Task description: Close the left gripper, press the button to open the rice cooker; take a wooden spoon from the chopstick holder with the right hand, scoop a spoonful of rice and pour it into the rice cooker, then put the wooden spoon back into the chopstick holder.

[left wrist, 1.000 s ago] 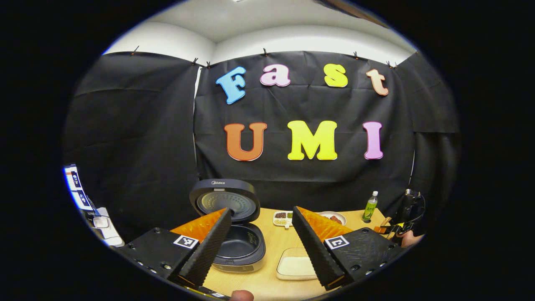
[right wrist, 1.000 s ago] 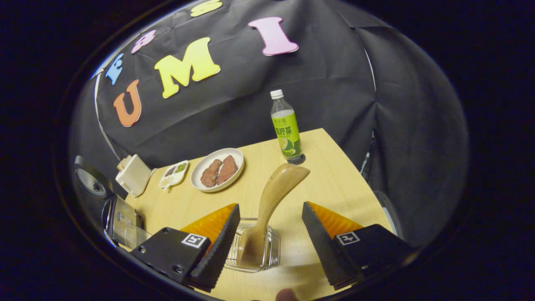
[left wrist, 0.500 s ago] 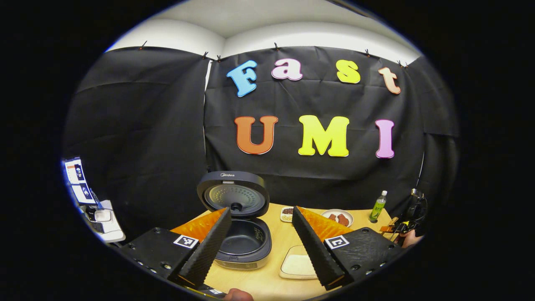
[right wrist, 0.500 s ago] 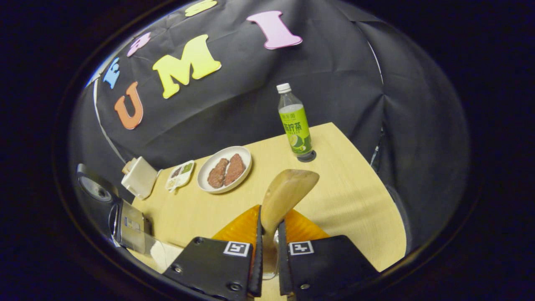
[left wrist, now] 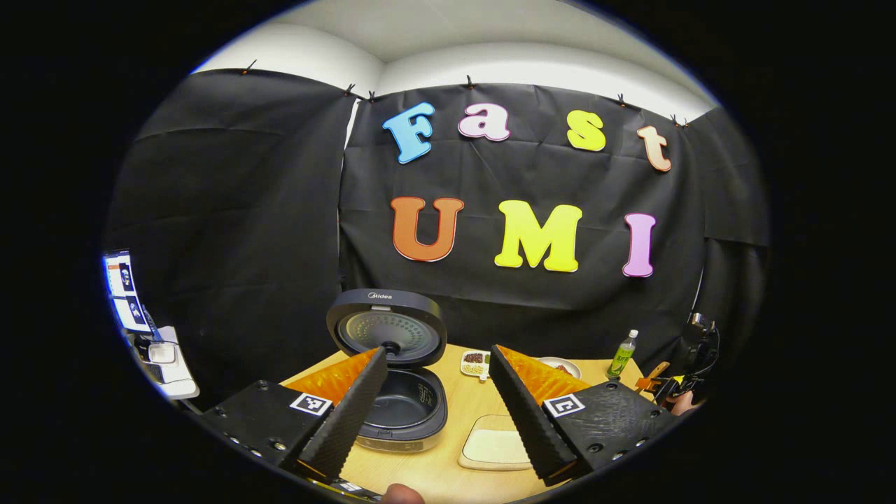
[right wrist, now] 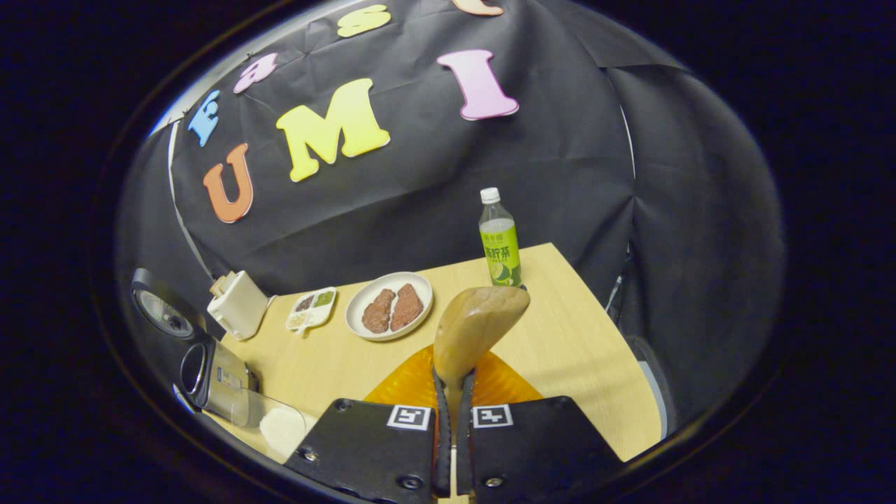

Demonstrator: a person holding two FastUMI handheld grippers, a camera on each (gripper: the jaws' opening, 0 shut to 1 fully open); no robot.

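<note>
The right hand-held gripper (right wrist: 452, 413) pinches the handle of the pale wooden spoon (right wrist: 472, 329) between both fingers, its bowl rising clear above the light wood bench (right wrist: 567, 350). Beyond it stand a green-labelled drink bottle (right wrist: 499, 241) and a white plate of brown meat pieces (right wrist: 390, 306). The left hand-held gripper (left wrist: 437, 409) is spread wide above the bench, framing the dark rice cooker (left wrist: 402, 409), whose round lid (left wrist: 386, 329) stands open, just beside a shallow white tray of rice (left wrist: 493, 446).
</note>
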